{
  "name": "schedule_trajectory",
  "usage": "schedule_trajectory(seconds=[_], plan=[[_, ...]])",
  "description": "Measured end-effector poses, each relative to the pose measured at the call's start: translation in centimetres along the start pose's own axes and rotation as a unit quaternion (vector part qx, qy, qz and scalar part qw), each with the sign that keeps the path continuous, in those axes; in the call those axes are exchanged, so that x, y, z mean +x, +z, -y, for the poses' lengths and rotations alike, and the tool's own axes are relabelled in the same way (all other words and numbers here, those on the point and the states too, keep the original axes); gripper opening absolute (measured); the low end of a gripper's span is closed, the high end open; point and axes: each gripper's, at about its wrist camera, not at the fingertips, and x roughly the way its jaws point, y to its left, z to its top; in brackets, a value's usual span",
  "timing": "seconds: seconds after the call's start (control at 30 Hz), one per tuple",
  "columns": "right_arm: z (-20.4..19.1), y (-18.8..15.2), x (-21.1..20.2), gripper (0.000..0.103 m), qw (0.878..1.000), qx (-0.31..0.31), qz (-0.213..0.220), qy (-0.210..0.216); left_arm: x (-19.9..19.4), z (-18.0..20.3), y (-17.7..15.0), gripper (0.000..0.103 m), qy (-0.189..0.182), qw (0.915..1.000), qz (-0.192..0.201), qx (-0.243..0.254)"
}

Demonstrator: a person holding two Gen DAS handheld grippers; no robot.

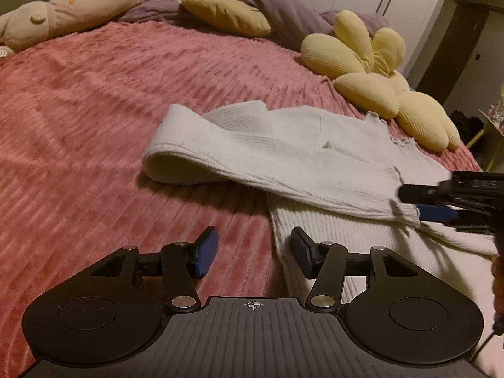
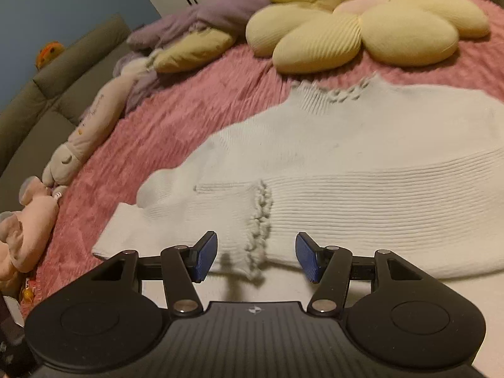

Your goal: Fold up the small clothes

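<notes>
My left gripper [image 1: 253, 253] hangs over the pink blanket [image 1: 94, 126] with its jaws apart and nothing between them; one pad sits above the blanket, the other just over the near edge of the white sweater [image 1: 315, 157]. My right gripper [image 2: 256, 256] is likewise unclenched, its pads standing either side of the frilled cuff [image 2: 260, 220] without pressing on it, so I hold nothing in either hand. The sweater lies spread on the blanket, collar [image 2: 346, 93] towards the yellow flower cushion [image 2: 362, 25], which rests just past it. One sleeve [image 1: 252, 160] is already laid across the body, its cuff ending near the hem in front of my right jaws; seen from the left wrist, the right gripper reaches in from the side at that cuff. I judge the fold as begun but far from finished: one sleeve is in, though it lies loosely and a bit puffed at the shoulder bend. I cannot see the other sleeve, so I cannot say whether it is folded. The body is still full length, so bringing hem to collar remains, and perhaps a last halving. The plush toy [image 1: 63, 15] and purple quilt [image 1: 252, 0] lie well apart, out of my way.
</notes>
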Motion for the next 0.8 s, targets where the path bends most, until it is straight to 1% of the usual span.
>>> schedule_trajectory(seconds=[0.03, 0.07, 0.1, 0.13, 0.17, 0.2, 0.27, 0.33, 0.37, 0.4, 0.43, 0.5, 0.53, 0.63, 0.73, 0.8], plan=[[-0.4, -0.1, 0.5, 0.046, 1.0, -0.003, -0.004, 0.003, 0.1, 0.0, 0.0, 0.06, -0.001, 1.0, 0.0, -0.001], [-0.7, -0.1, 1.0, 0.043, 1.0, -0.011, -0.008, 0.001, 0.1, -0.1, 0.0, 0.06, -0.001, 1.0, 0.0, -0.002], [-1.0, 0.0, 1.5, 0.03, 1.0, -0.022, -0.01, -0.006, 0.1, 0.0, 0.0, 0.06, -0.001, 1.0, 0.0, 0.001], [-1.3, 0.0, 1.7, 0.012, 0.999, -0.035, -0.01, -0.011, 0.1, 0.0, 0.1, 0.06, 0.0, 1.0, 0.0, 0.004], [-1.4, 0.1, 1.5, 0.009, 0.999, -0.045, -0.009, -0.014, 0.2, 0.0, 0.3, 0.06, 0.003, 1.0, 0.001, 0.008], [-1.5, 0.3, 1.0, 0.008, 0.999, -0.051, -0.003, -0.01, 0.1, 0.0, 0.5, 0.06, 0.01, 0.9999, 0.002, 0.011], [-1.6, 0.7, -1.0, 0.007, 0.997, -0.061, 0.036, -0.008, 0.5, 0.0, 1.2, 0.059, 0.02, 0.9997, 0.006, 0.013], [-1.0, 1.0, -3.5, 0.007, 0.993, -0.07, 0.088, -0.029, 1.0, 0.2, 2.0, 0.054, 0.033, 0.9993, 0.006, 0.016], [-0.4, 1.1, -4.6, 0.007, 0.992, -0.065, 0.105, -0.037, 1.5, 0.4, 2.4, 0.052, 0.039, 0.999, 0.007, 0.02], [0.5, 1.1, -5.5, 0.007, 0.991, -0.055, 0.117, -0.044, 2.2, 0.6, 2.9, 0.043, 0.05, 0.9985, 0.004, 0.023], [1.5, 1.1, -6.2, 0.007, 0.99, -0.045, 0.124, -0.057, 2.9, 0.9, 3.3, 0.039, 0.059, 0.9979, 0.0, 0.025], [3.7, 1.1, -6.7, 0.007, 0.989, -0.023, 0.124, -0.077, 4.2, 1.2, 3.9, 0.023, 0.075, 0.9968, -0.005, 0.029], [4.7, 1.0, -6.8, 0.007, 0.989, -0.013, 0.122, -0.086, 4.8, 1.3, 4.2, 0.02, 0.084, 0.996, -0.009, 0.029], [7.0, 0.4, -6.3, 0.007, 0.989, 0.004, 0.105, -0.107, 5.3, 1.4, 4.9, 0.015, 0.085, 0.9959, -0.01, 0.031], [8.3, -0.4, -5.6, 0.007, 0.988, 0.009, 0.089, -0.123, 5.3, 1.5, 4.9, 0.014, 0.081, 0.9957, -0.01, 0.043], [8.7, -0.4, -5.0, 0.007, 0.989, 0.02, 0.082, -0.121, 5.0, 1.8, 4.9, 0.013, 0.082, 0.9954, -0.003, 0.05]])
